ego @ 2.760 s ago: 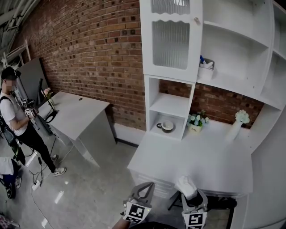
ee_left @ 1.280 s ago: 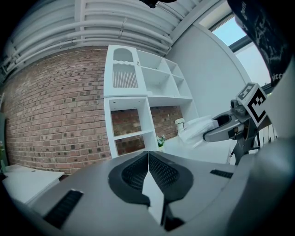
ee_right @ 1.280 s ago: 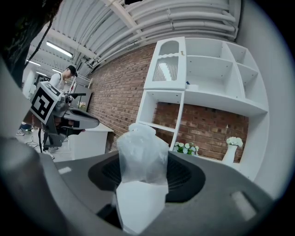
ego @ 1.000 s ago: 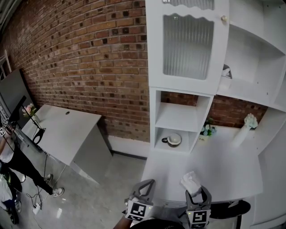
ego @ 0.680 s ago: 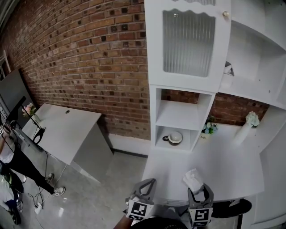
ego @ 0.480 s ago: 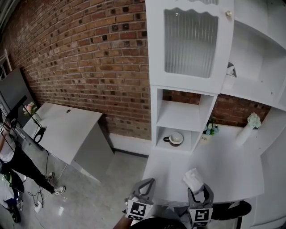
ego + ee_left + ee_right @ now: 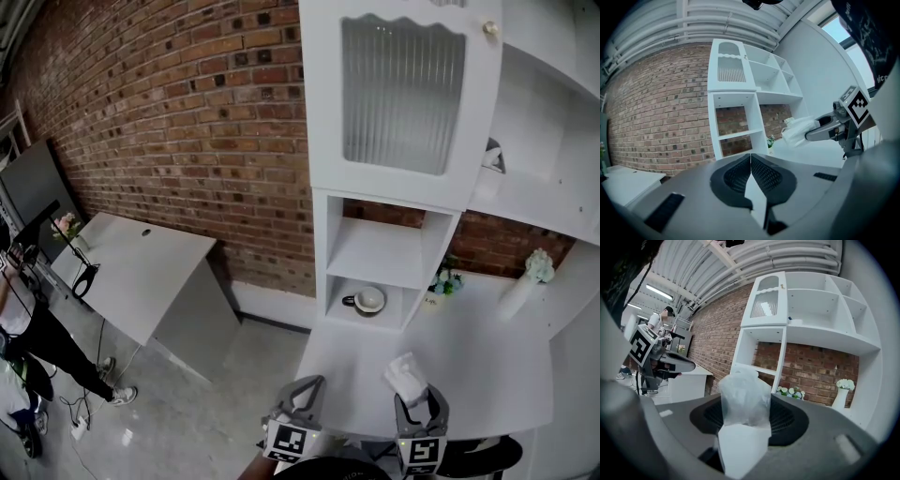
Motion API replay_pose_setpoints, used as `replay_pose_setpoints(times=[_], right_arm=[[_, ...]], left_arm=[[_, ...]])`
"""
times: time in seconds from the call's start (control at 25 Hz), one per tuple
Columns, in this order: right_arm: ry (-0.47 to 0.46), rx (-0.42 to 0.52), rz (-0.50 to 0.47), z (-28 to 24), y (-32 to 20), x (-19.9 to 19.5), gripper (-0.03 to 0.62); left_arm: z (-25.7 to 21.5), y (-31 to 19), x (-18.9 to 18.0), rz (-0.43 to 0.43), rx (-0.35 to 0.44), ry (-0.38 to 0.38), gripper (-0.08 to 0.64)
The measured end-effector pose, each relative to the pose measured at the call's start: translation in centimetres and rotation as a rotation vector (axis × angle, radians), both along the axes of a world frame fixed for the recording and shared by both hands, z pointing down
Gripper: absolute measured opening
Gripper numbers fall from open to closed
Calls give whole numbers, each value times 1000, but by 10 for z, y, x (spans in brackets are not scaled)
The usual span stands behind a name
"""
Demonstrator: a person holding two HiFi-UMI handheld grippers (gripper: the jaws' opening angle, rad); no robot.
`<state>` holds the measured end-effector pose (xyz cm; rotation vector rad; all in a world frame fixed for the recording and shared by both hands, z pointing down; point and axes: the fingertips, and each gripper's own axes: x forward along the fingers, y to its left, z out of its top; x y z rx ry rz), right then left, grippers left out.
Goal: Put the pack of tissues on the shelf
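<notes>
No legible text, no readable labels

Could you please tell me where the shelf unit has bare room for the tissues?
The cubby above the cup is bare. The desk top lies free between the cup's cubby and the vase. Crowded: the cup's cubby and the corner with the flowers.

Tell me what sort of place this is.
Probably a home-style set built inside a workshop or studio hall. A white shelf unit holding a mug, with flowers beside it, stands against a bare brick wall under exposed ceiling pipes.
</notes>
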<state>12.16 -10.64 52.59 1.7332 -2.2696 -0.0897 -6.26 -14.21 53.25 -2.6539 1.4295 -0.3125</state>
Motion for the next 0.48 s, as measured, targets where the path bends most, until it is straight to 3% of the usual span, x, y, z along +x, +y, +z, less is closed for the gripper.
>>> replay_pose_setpoints(times=[0.48], right_arm=[[-9, 4, -64, -15, -44, 12, 236]], left_arm=[[-14, -34, 20, -47, 7, 17, 11]])
